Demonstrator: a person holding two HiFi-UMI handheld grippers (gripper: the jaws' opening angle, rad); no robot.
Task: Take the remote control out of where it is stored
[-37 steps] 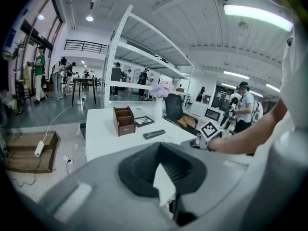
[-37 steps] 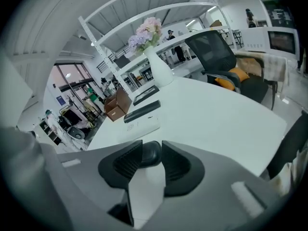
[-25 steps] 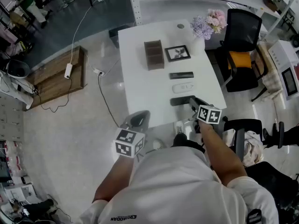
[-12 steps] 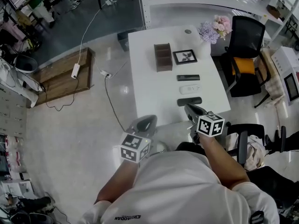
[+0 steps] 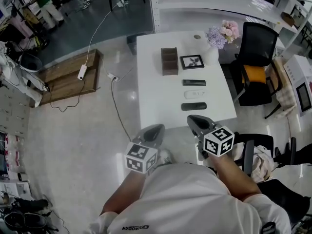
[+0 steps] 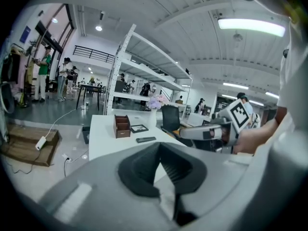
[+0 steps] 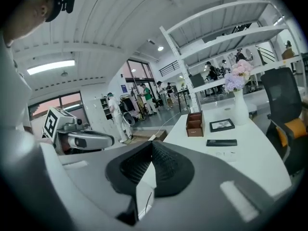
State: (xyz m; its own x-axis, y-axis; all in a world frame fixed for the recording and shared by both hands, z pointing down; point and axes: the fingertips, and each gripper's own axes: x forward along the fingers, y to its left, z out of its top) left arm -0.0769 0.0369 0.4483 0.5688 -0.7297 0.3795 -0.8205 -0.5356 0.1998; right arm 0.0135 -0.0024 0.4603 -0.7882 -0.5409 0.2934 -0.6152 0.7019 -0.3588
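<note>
Three remote controls lie in a row on the white table (image 5: 156, 96): a black remote (image 5: 194, 82), a white remote (image 5: 194, 94) and another black remote (image 5: 193, 106) nearest me. Behind them stands the brown storage box (image 5: 169, 61), whose inside I cannot see. My right gripper (image 5: 194, 120) hangs off the table's near edge, shut and empty, just short of the nearest remote. To its left, over the floor, is my left gripper (image 5: 155, 128), also shut on nothing. In the right gripper view, the box (image 7: 194, 124) and a black remote (image 7: 221, 142) lie far ahead.
A framed picture (image 5: 192, 61) and a vase of flowers (image 5: 222, 33) stand at the table's back. A black chair with an orange cushion (image 5: 253, 67) is to the right. Left of the table, a cable and power strip (image 5: 82, 72) run across the floor by a wooden platform (image 5: 63, 79).
My right gripper has pulled back and up from the nearest black remote at the table's front edge, leaving it lying there. The left gripper shifted slightly. I stand farther from the table.
</note>
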